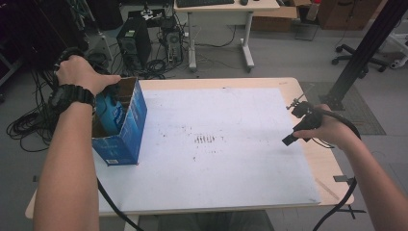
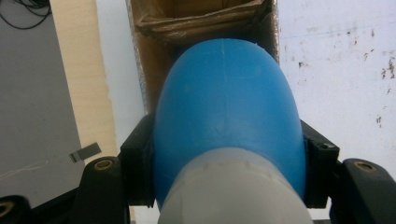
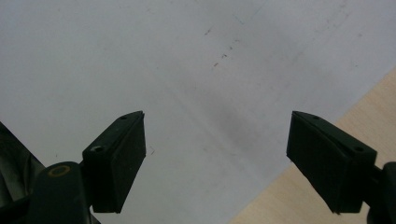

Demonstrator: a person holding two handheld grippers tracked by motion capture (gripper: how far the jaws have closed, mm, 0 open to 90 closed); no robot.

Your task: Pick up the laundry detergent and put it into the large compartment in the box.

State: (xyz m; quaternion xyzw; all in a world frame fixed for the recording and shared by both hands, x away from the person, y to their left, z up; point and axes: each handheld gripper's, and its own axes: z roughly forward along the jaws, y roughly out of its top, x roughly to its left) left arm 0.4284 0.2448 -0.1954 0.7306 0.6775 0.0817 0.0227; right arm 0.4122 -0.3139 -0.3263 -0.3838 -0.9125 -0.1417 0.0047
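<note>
Nearest us, our left gripper (image 2: 224, 186) clamps the blue bottle (image 2: 226, 116) partway inside the open blue carton (image 1: 129, 126) at the table's left, so next we lower and release, right gripper (image 3: 217, 158) idle, open.

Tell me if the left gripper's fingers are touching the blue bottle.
Touching: in the left gripper view both fingers press the sides of the blue bottle.

On the table's (image 1: 308, 163) white board (image 1: 216, 144), the open carton (image 1: 126, 126) stands at about nine o'clock, with the bottle (image 2: 226, 116) inside it between the left gripper's (image 2: 226, 154) jaws. The right gripper (image 3: 217, 154) hangs over the board's edge at three o'clock, well apart from the carton. Behind the table, at twelve o'clock, what look like computer towers (image 1: 134, 43) stand on the floor beside a desk (image 1: 226, 9).
</note>
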